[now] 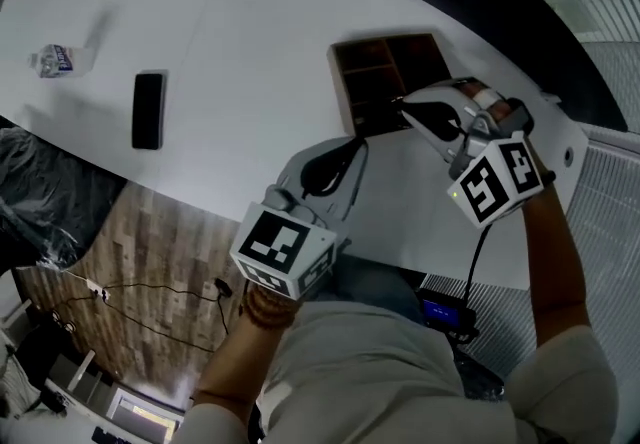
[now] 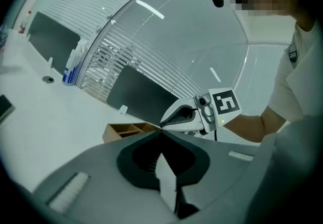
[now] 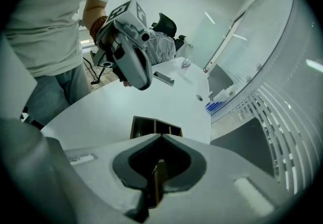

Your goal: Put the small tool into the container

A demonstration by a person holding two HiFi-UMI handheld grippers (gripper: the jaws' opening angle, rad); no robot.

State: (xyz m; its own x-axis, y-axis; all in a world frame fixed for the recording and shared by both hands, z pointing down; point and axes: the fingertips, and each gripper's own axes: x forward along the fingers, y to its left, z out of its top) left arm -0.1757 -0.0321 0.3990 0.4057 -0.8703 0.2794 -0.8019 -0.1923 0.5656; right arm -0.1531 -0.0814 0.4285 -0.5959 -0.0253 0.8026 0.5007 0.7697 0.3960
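White table carries the wooden container just under the right gripper, jaws together and empty. Left gripper, also closed, hangs beside it, with a phone well apart. The small tool is perhaps inside the container, too dark to tell.

An office: long white table, glass partitions, desk chair.

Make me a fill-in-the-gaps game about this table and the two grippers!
The wooden container sits on a ___ table.
In the head view, the phone lying left of the container is coloured ___.
The right gripper has its jaws ___.
Missing words: white; black; shut.
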